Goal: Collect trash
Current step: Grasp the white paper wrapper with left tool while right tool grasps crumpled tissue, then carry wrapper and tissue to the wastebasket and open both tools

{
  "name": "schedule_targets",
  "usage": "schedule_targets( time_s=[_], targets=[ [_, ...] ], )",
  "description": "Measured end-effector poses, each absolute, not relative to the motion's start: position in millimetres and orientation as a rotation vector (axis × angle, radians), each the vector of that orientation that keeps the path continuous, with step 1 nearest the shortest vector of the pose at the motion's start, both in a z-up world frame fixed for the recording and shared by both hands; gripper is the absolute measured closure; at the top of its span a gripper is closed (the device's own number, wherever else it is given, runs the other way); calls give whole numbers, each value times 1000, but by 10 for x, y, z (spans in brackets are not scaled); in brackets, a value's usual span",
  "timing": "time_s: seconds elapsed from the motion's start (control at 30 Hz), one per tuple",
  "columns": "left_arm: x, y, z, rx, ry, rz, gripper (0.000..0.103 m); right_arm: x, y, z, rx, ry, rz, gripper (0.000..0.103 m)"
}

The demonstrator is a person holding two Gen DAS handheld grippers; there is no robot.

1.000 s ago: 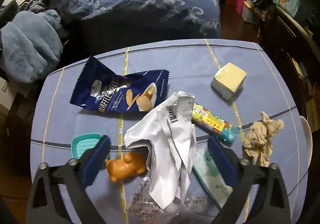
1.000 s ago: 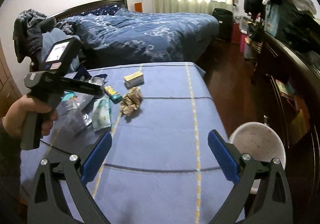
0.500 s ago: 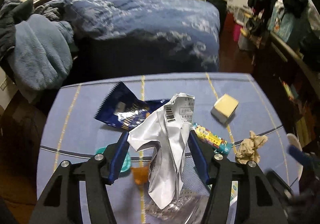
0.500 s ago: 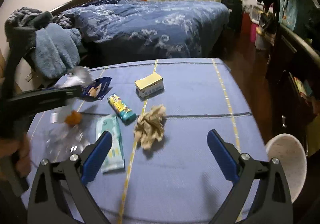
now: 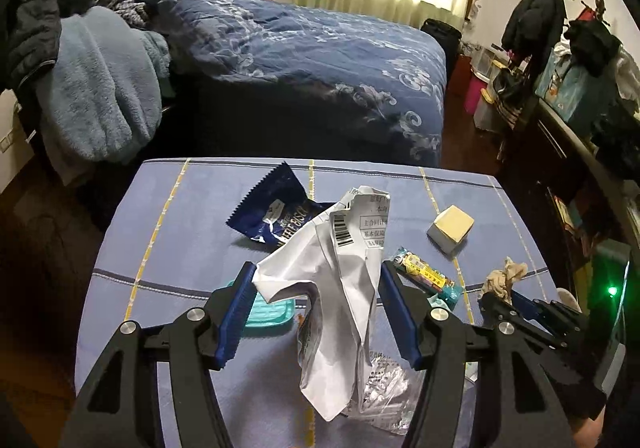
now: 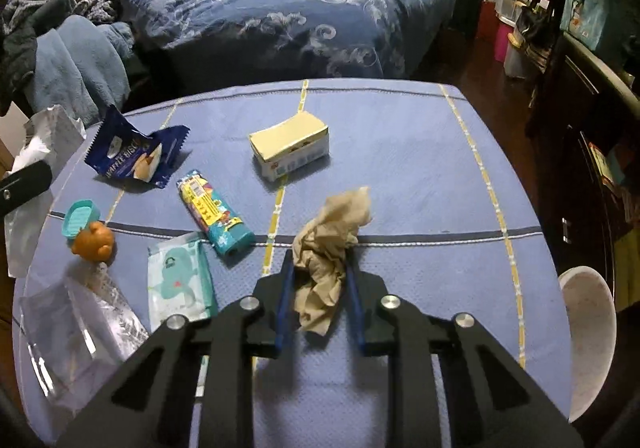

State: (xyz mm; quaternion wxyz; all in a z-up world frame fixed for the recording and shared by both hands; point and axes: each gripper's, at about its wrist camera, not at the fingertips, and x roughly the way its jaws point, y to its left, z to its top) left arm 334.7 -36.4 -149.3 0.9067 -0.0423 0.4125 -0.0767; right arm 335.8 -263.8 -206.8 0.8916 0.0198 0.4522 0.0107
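Looking forward and down from each wrist, close above the table (image 5: 200,208), facing toward the bed (image 5: 320,48). Left wrist view sitting nearer the table's left side. Sharing the yellow box (image 5: 451,227), the snack bag (image 6: 136,156) and the bed.

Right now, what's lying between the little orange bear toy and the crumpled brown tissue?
In the right wrist view, a wet wipes pack and a colourful tube-shaped wrapper lie between them.
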Motion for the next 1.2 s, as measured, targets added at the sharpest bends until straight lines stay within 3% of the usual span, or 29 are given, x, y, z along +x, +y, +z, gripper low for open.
schedule_targets(
  time_s=[1.2],
  targets=[
    [2093, -1157, -1094, -46, 732, -321, 40, 1765, -3218, -1654, 165, 776, 38, 78]
  ],
)
